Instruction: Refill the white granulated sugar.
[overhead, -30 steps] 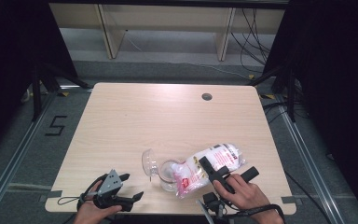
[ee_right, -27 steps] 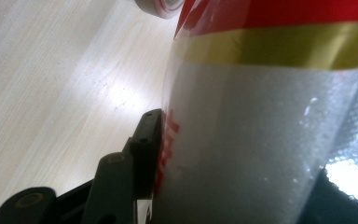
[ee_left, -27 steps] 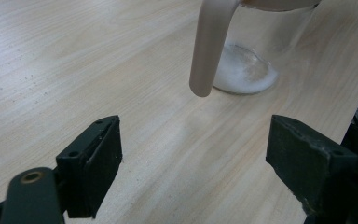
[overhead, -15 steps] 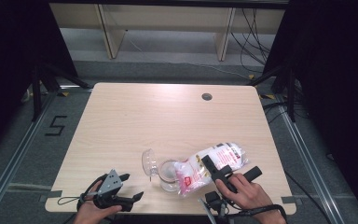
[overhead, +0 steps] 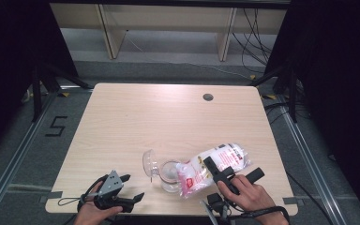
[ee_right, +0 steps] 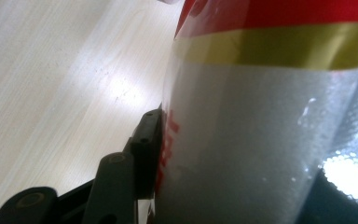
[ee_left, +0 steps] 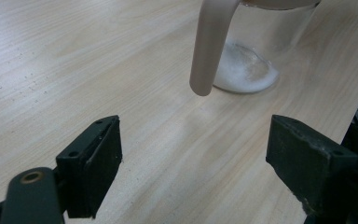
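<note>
bag point(overhead: 218, 164) tilted over jar point(overhead: 170, 175) mouth, lid point(overhead: 148, 161) left of jar, near table point(overhead: 168, 117) front edge

Setting: a recording lab or test studio, probably, though the dim surroundings leave some doubt. Evidence: a lone light-wood table point(overhead: 168, 122) with a cable grommet hole point(overhead: 208, 97) at its far right; black curtains point(overhead: 328, 56) on both sides; metal floor rails point(overhead: 9, 164); a taped "5" point(overhead: 56, 126) on the grey floor, left; loose cables point(overhead: 253, 28) by bare shelving point(overhead: 168, 18) at the far wall.

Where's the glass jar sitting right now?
In the high view, the glass jar stands near the table's front edge, just left of the tilted bag held in the right claw.
</note>
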`<action>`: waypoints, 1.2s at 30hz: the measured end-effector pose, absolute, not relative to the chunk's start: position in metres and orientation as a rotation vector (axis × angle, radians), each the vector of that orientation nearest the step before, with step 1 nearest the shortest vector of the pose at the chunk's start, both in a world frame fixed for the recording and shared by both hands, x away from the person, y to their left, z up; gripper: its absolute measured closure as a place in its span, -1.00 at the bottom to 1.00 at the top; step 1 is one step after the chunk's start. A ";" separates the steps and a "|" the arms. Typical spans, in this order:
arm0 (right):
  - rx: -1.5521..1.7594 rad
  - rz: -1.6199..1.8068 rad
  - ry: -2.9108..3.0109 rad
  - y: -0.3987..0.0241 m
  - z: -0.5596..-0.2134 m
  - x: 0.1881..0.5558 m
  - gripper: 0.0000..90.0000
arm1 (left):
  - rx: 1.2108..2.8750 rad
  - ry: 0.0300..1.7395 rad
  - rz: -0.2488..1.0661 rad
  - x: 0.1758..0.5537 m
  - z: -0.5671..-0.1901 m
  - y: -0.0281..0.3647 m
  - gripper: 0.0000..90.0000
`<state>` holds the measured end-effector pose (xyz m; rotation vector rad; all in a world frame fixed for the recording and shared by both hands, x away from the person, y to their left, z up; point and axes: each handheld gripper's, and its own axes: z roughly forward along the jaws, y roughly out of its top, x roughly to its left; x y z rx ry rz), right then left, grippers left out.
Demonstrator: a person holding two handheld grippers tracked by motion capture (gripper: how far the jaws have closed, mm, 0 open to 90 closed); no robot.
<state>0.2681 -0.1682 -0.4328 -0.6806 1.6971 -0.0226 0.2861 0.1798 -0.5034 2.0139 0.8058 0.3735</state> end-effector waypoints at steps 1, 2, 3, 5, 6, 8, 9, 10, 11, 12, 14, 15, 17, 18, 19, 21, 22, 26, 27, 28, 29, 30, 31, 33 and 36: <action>-0.683 -0.026 1.698 -0.168 -0.433 0.268 0.24 | 2.016 0.803 0.371 0.286 -0.503 0.180 -0.60; -0.692 -0.030 1.697 -0.167 -0.433 0.268 0.25 | 2.009 0.807 0.371 0.286 -0.503 0.180 -0.60; -0.682 -0.022 1.702 -0.167 -0.434 0.268 0.25 | 2.009 0.807 0.366 0.286 -0.504 0.180 -0.60; -0.697 -0.027 1.700 -0.165 -0.434 0.267 0.25 | 2.010 0.806 0.368 0.286 -0.504 0.180 -0.60; -0.701 -0.033 1.696 -0.165 -0.434 0.267 0.25 | 2.008 0.807 0.372 0.286 -0.504 0.179 -0.60; -0.706 -0.028 1.697 -0.163 -0.434 0.266 0.25 | 2.010 0.806 0.371 0.286 -0.503 0.180 -0.60; -0.711 -0.030 1.696 -0.162 -0.434 0.266 0.25 | 2.015 0.805 0.374 0.286 -0.503 0.180 -0.60; -0.716 -0.030 1.695 -0.162 -0.434 0.266 0.25 | 2.017 0.805 0.370 0.286 -0.503 0.180 -0.60; -0.716 -0.024 1.695 -0.161 -0.434 0.265 0.25 | 2.010 0.807 0.371 0.286 -0.503 0.180 -0.60; -0.722 -0.026 1.690 -0.161 -0.434 0.265 0.25 | 2.012 0.805 0.368 0.286 -0.503 0.180 -0.60; -0.727 -0.032 1.685 -0.160 -0.434 0.265 0.25 | 2.009 0.808 0.371 0.286 -0.503 0.180 -0.60; -0.725 -0.030 1.687 -0.160 -0.434 0.265 0.25 | 2.012 0.807 0.371 0.286 -0.504 0.180 -0.60; -0.735 -0.038 1.682 -0.159 -0.434 0.265 0.25 | 2.013 0.804 0.368 0.286 -0.503 0.180 -0.60; -0.735 -0.038 1.682 -0.159 -0.434 0.265 0.25 | 2.011 0.805 0.368 0.286 -0.503 0.180 -0.60; -0.741 -0.040 1.677 -0.158 -0.434 0.264 0.25 | 2.009 0.808 0.371 0.286 -0.504 0.180 -0.60; -0.750 -0.037 1.673 -0.157 -0.434 0.263 0.25 | 2.011 0.807 0.372 0.286 -0.503 0.180 -0.60; -0.750 -0.037 1.673 -0.157 -0.434 0.263 0.25 | 2.011 0.807 0.372 0.286 -0.503 0.180 -0.60; -0.751 -0.031 1.676 -0.155 -0.435 0.262 0.25 | 2.013 0.806 0.367 0.286 -0.503 0.180 -0.60; -0.753 -0.034 1.676 -0.155 -0.435 0.262 0.25 | 2.014 0.807 0.367 0.286 -0.503 0.180 -0.60; -0.753 -0.034 1.676 -0.155 -0.435 0.262 0.25 | 2.014 0.805 0.368 0.286 -0.503 0.180 -0.60; -0.757 -0.035 1.676 -0.155 -0.435 0.262 0.25 | 2.011 0.805 0.366 0.286 -0.503 0.180 -0.60; -0.757 -0.035 1.676 -0.155 -0.435 0.262 0.25 | 2.011 0.805 0.366 0.286 -0.503 0.180 -0.60; -0.756 -0.028 1.679 -0.155 -0.435 0.262 0.25 | 2.013 0.807 0.366 0.286 -0.503 0.180 -0.60; -0.757 -0.028 1.680 -0.155 -0.436 0.262 0.25 | 2.014 0.805 0.368 0.286 -0.503 0.180 -0.60; -0.761 -0.032 1.677 -0.155 -0.436 0.262 0.25 | 2.015 0.805 0.371 0.286 -0.503 0.180 -0.60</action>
